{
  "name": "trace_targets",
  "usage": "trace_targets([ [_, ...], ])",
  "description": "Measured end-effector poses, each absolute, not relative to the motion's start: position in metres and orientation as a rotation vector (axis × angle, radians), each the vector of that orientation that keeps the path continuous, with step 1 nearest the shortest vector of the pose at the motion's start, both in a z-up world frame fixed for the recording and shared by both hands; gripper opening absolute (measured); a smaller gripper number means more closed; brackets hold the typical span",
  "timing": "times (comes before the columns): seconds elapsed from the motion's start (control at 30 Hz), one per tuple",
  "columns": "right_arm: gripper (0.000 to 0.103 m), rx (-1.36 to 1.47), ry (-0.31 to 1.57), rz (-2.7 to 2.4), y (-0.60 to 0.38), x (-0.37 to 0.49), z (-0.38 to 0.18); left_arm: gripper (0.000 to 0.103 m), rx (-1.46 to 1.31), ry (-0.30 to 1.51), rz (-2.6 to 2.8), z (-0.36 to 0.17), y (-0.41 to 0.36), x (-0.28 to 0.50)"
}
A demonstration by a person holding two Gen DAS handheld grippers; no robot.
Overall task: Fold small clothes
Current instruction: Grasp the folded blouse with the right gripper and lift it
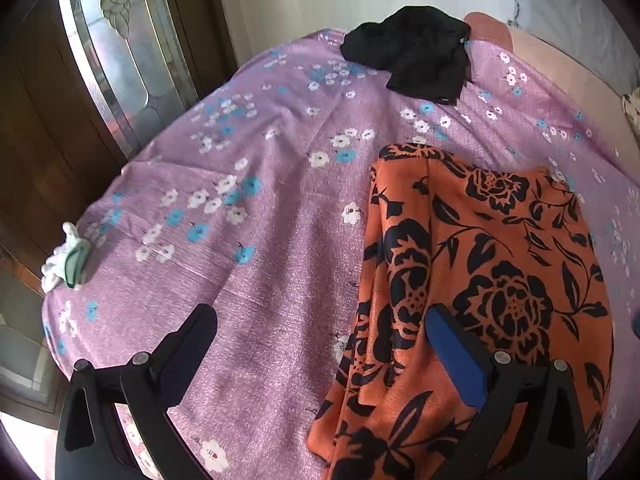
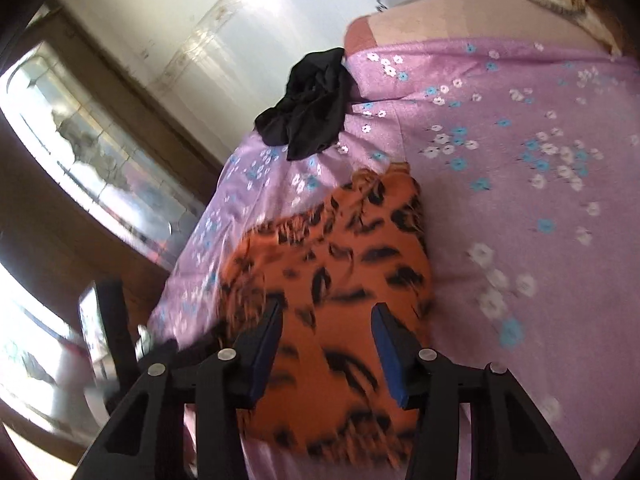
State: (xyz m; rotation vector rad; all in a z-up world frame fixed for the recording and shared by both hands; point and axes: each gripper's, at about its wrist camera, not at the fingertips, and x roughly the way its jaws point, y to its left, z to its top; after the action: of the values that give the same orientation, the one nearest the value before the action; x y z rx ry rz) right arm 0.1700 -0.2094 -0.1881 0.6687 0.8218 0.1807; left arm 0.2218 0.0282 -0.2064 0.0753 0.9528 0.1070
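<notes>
An orange garment with black roses lies spread on the purple flowered bedsheet. My left gripper hovers open and wide over the garment's left edge, with nothing between its fingers. Its right finger is above the cloth and its left finger above bare sheet. In the blurred right wrist view my right gripper is open and low over the orange garment. The cloth shows in the gap, and the blue pads stand apart from it.
A crumpled black garment lies at the bed's far edge. A small white and green cloth sits at the left edge. A wooden door with glass and a pale wall are beyond. A peach underlay shows at the far right.
</notes>
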Motion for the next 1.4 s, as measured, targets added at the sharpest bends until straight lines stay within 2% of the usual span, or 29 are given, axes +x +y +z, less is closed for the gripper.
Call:
trace_targets([
  [0.1, 0.049, 0.768, 0.870, 0.167, -0.210, 0.205, -0.210, 0.103, 0.124, 0.938, 0.096, -0.209, 0.026, 0.221],
  [0.13, 0.047, 0.803, 0.921, 0.161, -0.209, 0.217, -0.225, 0.103, 0.143, 0.938, 0.094, -0.210, 0.024, 0.221],
  [0.17, 0.040, 0.839, 0.980, 0.164, -0.208, 0.229, -0.242, 0.103, 0.158, 0.939, 0.093, -0.213, 0.023, 0.223],
  [0.23, 0.039, 0.887, 0.976, 0.162, -0.209, 0.233, -0.254, 0.103, 0.159, 0.939, 0.088, -0.215, 0.024, 0.223],
  [0.63, 0.040, 0.832, 0.920, 0.206, -0.210, 0.163, -0.205, 0.103, 0.141, 0.916, 0.099, -0.203, 0.029, 0.210],
  [0.7, 0.046, 0.814, 0.969, 0.192, -0.206, 0.156, -0.214, 0.103, 0.129, 0.890, 0.099, -0.198, 0.032, 0.203],
  [0.8, 0.046, 0.820, 1.001, 0.195, -0.202, 0.156, -0.238, 0.103, 0.153, 0.887, 0.092, -0.201, 0.029, 0.201],
  [0.9, 0.046, 0.812, 0.985, 0.189, -0.199, 0.156, -0.240, 0.103, 0.148, 0.956, 0.068, -0.217, 0.028, 0.209],
  [1.03, 0.046, 0.781, 1.018, 0.186, -0.196, 0.159, -0.235, 0.103, 0.051, 0.980, 0.046, -0.213, 0.041, 0.213],
  [1.23, 0.046, 0.805, 1.015, 0.190, -0.203, 0.151, -0.222, 0.103, 0.067, 0.868, 0.105, -0.191, 0.051, 0.204],
  [1.4, 0.047, 0.717, 1.017, 0.196, -0.188, 0.152, -0.237, 0.103, 0.083, 1.036, 0.111, -0.225, 0.048, 0.223],
])
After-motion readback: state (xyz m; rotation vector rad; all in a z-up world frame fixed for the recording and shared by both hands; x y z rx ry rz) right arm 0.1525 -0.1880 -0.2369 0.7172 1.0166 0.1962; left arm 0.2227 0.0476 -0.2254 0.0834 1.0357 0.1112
